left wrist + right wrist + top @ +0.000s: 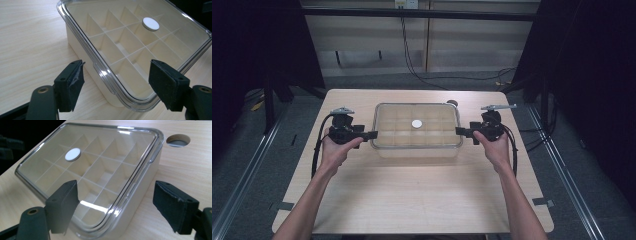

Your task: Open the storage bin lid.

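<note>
Cream divided box point(417, 145), clear lid point(417, 125); left gripper point(373, 134), right gripper point(458, 131) agape, empty.

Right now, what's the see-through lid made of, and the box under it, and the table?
The lid looks like clear glossy plastic: dividers show through and its rim glints. The box looks like matte cream plastic, probably. The table shows pale wood grain, maybe laminate.

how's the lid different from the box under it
The lid is clear plastic with a glossy rim, while the box is opaque cream. The lid is flat and thin and carries a white round disc at its middle; the box is deep and split by dividers into compartments. Both are rectangular with rounded corners, and the lid sits closed on the box.
</note>
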{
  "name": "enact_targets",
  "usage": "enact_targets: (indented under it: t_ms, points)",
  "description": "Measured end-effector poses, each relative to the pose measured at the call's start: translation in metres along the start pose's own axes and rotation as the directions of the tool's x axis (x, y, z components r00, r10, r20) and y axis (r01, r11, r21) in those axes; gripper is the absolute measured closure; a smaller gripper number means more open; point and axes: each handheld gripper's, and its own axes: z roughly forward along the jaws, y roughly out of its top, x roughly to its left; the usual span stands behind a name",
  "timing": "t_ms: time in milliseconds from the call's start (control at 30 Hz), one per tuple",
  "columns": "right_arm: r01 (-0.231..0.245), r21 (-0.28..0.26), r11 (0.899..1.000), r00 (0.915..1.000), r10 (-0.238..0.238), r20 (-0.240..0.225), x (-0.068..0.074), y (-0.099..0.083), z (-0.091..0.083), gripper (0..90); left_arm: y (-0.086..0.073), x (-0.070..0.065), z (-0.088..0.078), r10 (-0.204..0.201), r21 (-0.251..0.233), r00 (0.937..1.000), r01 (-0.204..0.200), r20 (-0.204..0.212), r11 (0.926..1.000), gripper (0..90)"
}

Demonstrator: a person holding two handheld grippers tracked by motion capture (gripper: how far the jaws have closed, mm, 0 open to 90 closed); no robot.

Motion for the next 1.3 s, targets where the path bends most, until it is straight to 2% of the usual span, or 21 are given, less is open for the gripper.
enact_targets:
  t_ms: [67, 133, 200, 267, 433, 633, 733, 767, 867, 933, 1100, 1300]
  points:
    - [-0.018, -0.012, 1.0, 0.9998, 0.018, -0.011, -0.003, 0.0, 0.002, 20.7, -0.003, 0.002, 0.003, -0.015, -0.005, 0.9999, 0.015, 0.004, 0.9999, 28.2]
    - [-0.013, -0.008, 1.0, 0.9999, 0.013, -0.004, -0.003, -0.001, 0.006, 20.7, -0.005, 0.002, 0.007, -0.01, 0.008, 0.9998, 0.01, -0.016, 0.9999, 28.2]
    - [-0.014, -0.003, 1.0, 0.9999, 0.014, 0.003, -0.003, -0.004, 0.009, 21.2, -0.005, 0.002, 0.008, -0.011, -0.003, 0.9996, 0.011, -0.026, 0.9999, 28.8]
    - [-0.009, 0.025, 1.0, 0.9997, 0.009, 0.024, -0.004, -0.004, 0.013, 21.5, -0.007, 0.003, 0.013, -0.028, -0.001, 0.9996, 0.028, -0.007, 0.9996, 29.2]
    - [-0.019, 0.041, 0.999, 0.9997, 0.018, 0.017, -0.003, -0.009, 0.019, 21.5, -0.008, 0.002, 0.018, -0.02, 0.026, 0.9998, 0.021, -0.008, 0.9995, 28.7]
    - [-0.023, 0.04, 0.999, 0.9997, 0.023, -0.001, -0.002, -0.012, 0.027, 20.7, -0.008, 0.004, 0.022, -0.026, 0.038, 0.9994, 0.025, 0.024, 0.999, 30.4]
    - [-0.011, 0.048, 0.999, 0.9999, 0.01, 0.007, 0.0, -0.012, 0.03, 20.7, -0.008, 0.002, 0.023, -0.021, 0.039, 0.9996, 0.02, 0.021, 0.9991, 30.6]
    - [-0.007, 0.051, 0.999, 1.0, 0.006, 0.007, 0.001, -0.012, 0.032, 20.1, -0.008, 0.0, 0.024, -0.022, 0.045, 0.9992, 0.021, 0.032, 0.9988, 30.3]
    - [-0.023, 0.048, 0.999, 0.9997, 0.023, -0.007, 0.0, -0.013, 0.032, 19.5, -0.007, -0.001, 0.025, -0.014, 0.044, 0.9993, 0.013, 0.036, 0.9989, 30.1]
    - [-0.016, 0.049, 0.999, 0.9998, 0.017, -0.01, 0.001, -0.013, 0.033, 19.5, -0.007, -0.001, 0.027, -0.028, 0.048, 0.9986, 0.026, 0.045, 0.9985, 29.7]
    - [-0.001, 0.06, 0.998, 0.9999, 0.002, -0.016, 0.003, -0.015, 0.037, 18.0, -0.006, -0.002, 0.029, -0.031, 0.051, 0.9985, 0.029, 0.045, 0.9983, 27.6]
    - [-0.021, 0.07, 0.997, 0.9992, 0.023, -0.034, 0.002, -0.016, 0.041, 16.1, -0.006, -0.004, 0.03, -0.028, 0.055, 0.9986, 0.026, 0.045, 0.9981, 27.6]
